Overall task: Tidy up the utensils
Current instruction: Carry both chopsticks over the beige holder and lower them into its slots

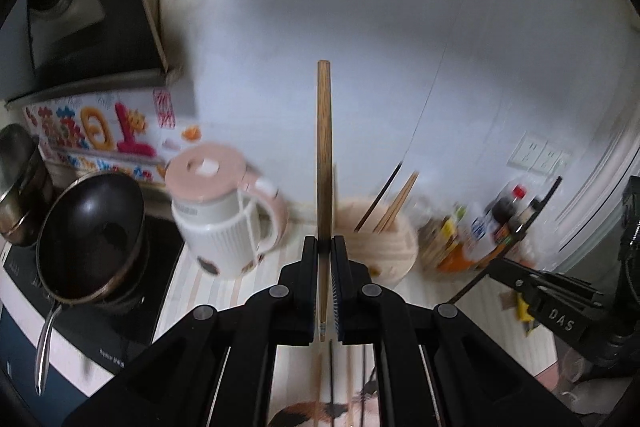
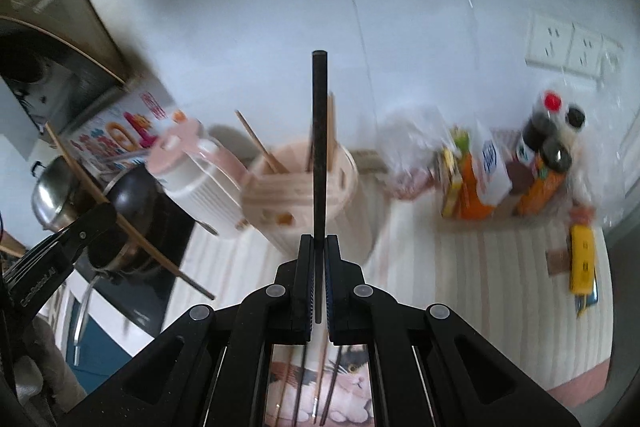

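Note:
In the left wrist view my left gripper [image 1: 324, 241] is shut on a wooden chopstick [image 1: 323, 147] that stands upright between its jaws. Behind it is a pink round utensil holder [image 1: 396, 247] with a few chopsticks leaning in it. In the right wrist view my right gripper [image 2: 319, 239] is shut on a black chopstick [image 2: 319, 147], also upright, in front of the same utensil holder [image 2: 340, 195]. Several more chopsticks [image 2: 320, 387] lie below on a cat-printed mat [image 2: 352, 379]. At the left edge of that view, the left gripper [image 2: 80, 239] holds its wooden chopstick [image 2: 140, 239].
A pink-and-white kettle [image 1: 224, 219] stands left of the holder. A black pan [image 1: 92, 239] and a steel pot [image 1: 16, 179] sit on the cooktop [image 1: 120, 327] at the left. Bottles and packets [image 2: 520, 167] crowd the back right under wall sockets [image 2: 568, 51]. A yellow packet [image 2: 582, 259] lies on the striped counter.

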Tool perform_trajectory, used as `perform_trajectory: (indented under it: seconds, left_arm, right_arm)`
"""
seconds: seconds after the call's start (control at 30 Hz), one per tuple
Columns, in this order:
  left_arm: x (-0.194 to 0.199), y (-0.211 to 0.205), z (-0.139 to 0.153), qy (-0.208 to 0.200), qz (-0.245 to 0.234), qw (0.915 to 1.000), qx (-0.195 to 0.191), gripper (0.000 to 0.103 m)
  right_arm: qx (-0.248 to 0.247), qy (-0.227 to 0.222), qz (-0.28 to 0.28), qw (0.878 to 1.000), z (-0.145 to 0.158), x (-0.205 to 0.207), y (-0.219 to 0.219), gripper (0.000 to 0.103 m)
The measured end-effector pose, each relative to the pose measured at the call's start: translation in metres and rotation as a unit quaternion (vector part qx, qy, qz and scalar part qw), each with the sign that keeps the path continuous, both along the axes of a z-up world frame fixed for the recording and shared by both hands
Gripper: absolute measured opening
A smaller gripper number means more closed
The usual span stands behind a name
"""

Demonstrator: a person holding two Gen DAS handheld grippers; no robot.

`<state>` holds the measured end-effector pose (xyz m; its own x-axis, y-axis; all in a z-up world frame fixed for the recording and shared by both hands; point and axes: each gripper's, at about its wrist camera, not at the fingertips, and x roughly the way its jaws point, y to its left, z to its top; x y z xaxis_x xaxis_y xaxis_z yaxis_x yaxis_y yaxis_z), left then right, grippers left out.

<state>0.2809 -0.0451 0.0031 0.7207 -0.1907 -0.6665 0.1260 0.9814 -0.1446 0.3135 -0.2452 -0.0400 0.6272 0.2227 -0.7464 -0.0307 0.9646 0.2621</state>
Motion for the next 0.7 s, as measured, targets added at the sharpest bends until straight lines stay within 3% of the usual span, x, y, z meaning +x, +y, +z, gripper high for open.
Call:
perform_trajectory:
  seconds: [0.17, 0.33, 0.7]
  left_arm:
    - [0.021, -0.006, 0.028, -0.015, -0.013, 0.9996, -0.020, 0.004]
    - [0.057, -0.018, 0.037, -0.015, -0.015, 0.9996, -0.019, 0.004]
    - [0.143, -0.043, -0.002, 0.042, -0.008, 0.9989, -0.018, 0.004]
  right_arm:
    - [0.006, -0.029, 0.004, 1.000, 0.038, 0.021, -0.002, 0.005]
    - [-0.008, -0.053, -0.014, 0.998, 0.062, 0.056, -0.008, 0.005]
    - [-0.004, -0.037, -0.048, 0.998, 0.045, 0.130, -0.012, 0.005]
